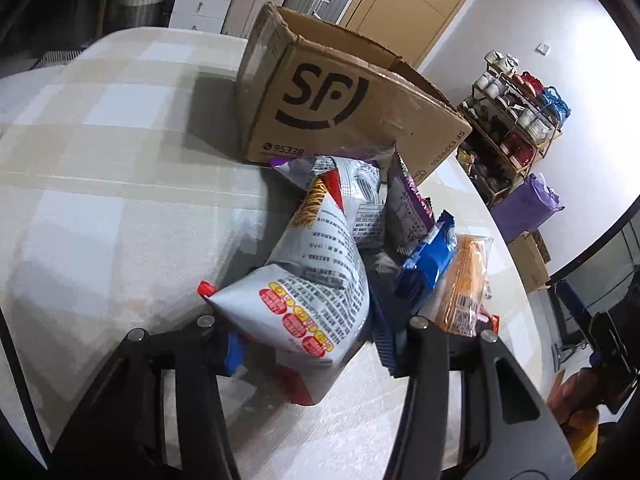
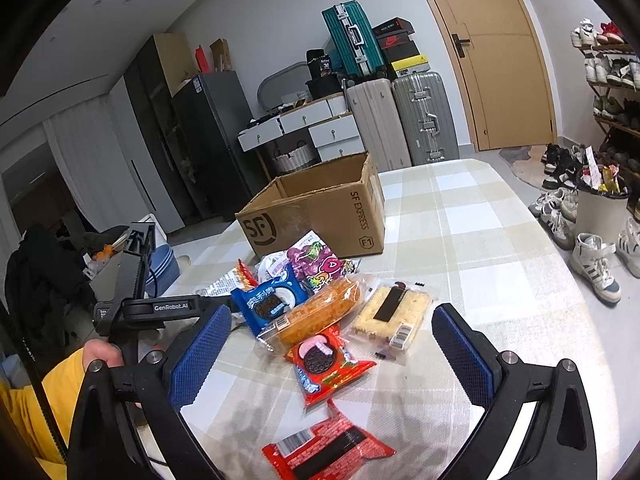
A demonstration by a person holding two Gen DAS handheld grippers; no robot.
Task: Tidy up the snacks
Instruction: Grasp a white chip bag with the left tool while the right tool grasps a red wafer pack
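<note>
An open SF cardboard box [image 1: 340, 104] stands on the checked tablecloth; it also shows in the right wrist view [image 2: 320, 208]. A heap of snack packets lies in front of it. My left gripper [image 1: 312, 328] is open, its fingers astride a silver chip bag [image 1: 316, 280], not closed on it. Beside the bag lie a blue Oreo pack [image 1: 428, 256] and an orange bread pack [image 1: 468, 280]. My right gripper [image 2: 332, 344] is open and empty above a red Oreo pack [image 2: 324, 364]. Near it lie a yellow cake pack [image 2: 392, 312], a red wafer pack [image 2: 328, 452], a purple grape pack [image 2: 316, 264].
The table [image 2: 480, 240] is covered in a beige checked cloth. Suitcases [image 2: 424, 116] and white drawers [image 2: 316, 124] stand behind it by a wooden door [image 2: 500, 60]. A shoe rack [image 2: 612, 80], shoes on the floor and a bin [image 2: 600, 208] are at the right.
</note>
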